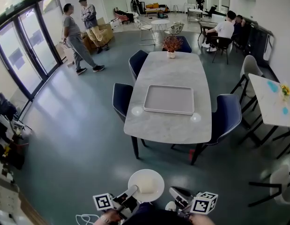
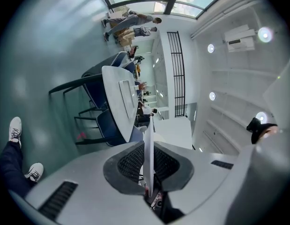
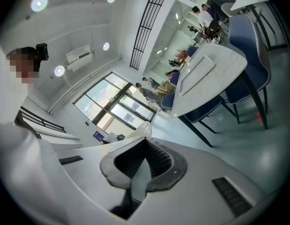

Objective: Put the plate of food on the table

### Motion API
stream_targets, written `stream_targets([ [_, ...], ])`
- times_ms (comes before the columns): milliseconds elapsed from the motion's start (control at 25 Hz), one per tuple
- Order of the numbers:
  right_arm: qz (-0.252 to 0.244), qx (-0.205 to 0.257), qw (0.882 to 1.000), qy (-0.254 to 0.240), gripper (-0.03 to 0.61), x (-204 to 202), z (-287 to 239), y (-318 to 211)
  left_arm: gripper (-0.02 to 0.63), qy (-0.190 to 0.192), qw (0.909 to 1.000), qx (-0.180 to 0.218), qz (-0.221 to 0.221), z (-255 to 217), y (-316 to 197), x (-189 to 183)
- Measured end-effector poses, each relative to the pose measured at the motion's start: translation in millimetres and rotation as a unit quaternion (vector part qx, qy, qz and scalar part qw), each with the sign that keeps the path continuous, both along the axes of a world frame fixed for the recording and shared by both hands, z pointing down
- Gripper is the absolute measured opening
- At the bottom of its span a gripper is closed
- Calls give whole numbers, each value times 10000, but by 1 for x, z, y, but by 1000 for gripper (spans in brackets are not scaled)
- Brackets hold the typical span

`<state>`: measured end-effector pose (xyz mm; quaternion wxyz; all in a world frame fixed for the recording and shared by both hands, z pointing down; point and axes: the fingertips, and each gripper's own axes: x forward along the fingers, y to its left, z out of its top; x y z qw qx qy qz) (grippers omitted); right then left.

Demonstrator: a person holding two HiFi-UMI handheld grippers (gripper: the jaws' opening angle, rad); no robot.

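A round white plate (image 1: 145, 173) hangs in the air at the bottom edge of the head view, above the grey-green floor (image 1: 79, 139) and close to the person's body. A pale off-white block of food (image 1: 147, 186) lies on its middle.

The left gripper (image 1: 134, 190) pinches the plate's left rim. In the left gripper view its two dark ribbed pads (image 2: 130, 165) press together on the thin white edge of the plate (image 2: 148, 149), which stands between them as a narrow upright line. The right gripper (image 1: 175, 195) has the opposite rim. In the right gripper view its jaws are clamped on the plate's edge (image 3: 140, 179), seen as a pale wedge between the pads.

The long grey marble-patterned table (image 1: 173, 69) with rounded corners stands ahead, well apart from the plate, its near edge facing the person. A grey rectangular tray (image 1: 169, 99) lies on the table nearer that near edge than the far one. A small white pot of reddish-brown plants (image 1: 172, 45) stands at the far edge. Dark blue upholstered chairs (image 1: 227, 116) stand along both long sides.

Two people (image 1: 81, 29) stand by the dark-framed glass doors (image 1: 27, 46) at the left.
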<state>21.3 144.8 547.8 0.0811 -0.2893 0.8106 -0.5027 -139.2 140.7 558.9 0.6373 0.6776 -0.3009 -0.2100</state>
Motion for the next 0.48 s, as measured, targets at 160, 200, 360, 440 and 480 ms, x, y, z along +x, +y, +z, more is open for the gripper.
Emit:
stream_targets([
  [160, -80, -62, 9999, -117, 11, -26, 0, -13, 32, -44, 10000, 19, -31, 1, -14, -23],
  [200, -95, -51, 9999, -50, 11, -31, -2, -18, 32, -47, 10000, 14, -44, 2, -18, -29],
  [360, -119, -67, 9999, -26, 11, -51, 3, -32, 32, 57, 9999, -52, -94, 4, -32, -48],
  [440, -118, -97, 9999, -22, 11, -62, 4, -39, 32, 105, 9999, -81, -101, 5, -39, -57],
  [480, -118, -126, 9998, -67, 11, -68, 4, -42, 32, 111, 9999, -86, -98, 6, -42, -63],
])
